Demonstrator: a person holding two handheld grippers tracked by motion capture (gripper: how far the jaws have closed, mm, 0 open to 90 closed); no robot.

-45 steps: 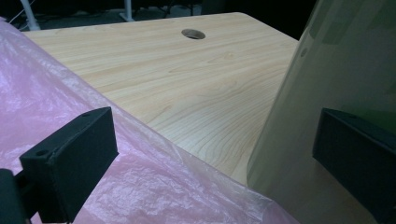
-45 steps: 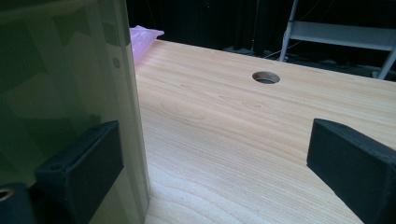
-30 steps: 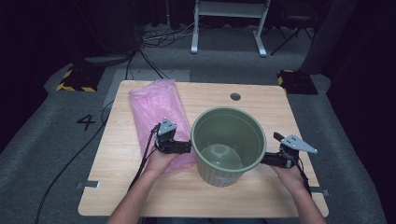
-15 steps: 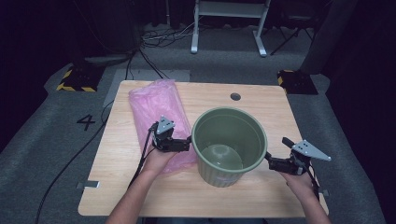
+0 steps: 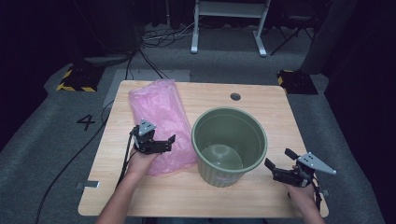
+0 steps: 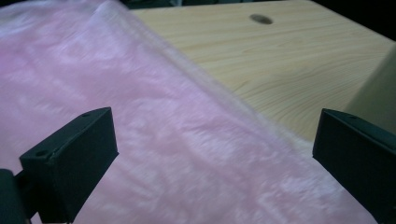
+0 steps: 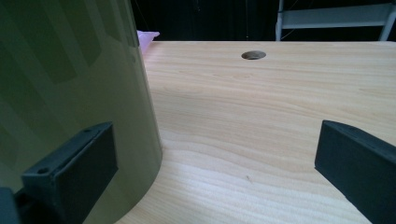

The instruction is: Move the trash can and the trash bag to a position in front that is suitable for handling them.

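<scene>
Both grippers stand wide apart, gripping nothing. My left gripper [image 5: 161, 142] hovers over the pink bag [image 5: 161, 116], which lies flat on the table [image 5: 224, 196] touching the bin [image 5: 229, 145], so I judge I'm lining up a pinch on the film. My right gripper [image 5: 279, 169] sits just beside the bin's wall, likely to steady it. The bag's opening is hard to make out.
</scene>
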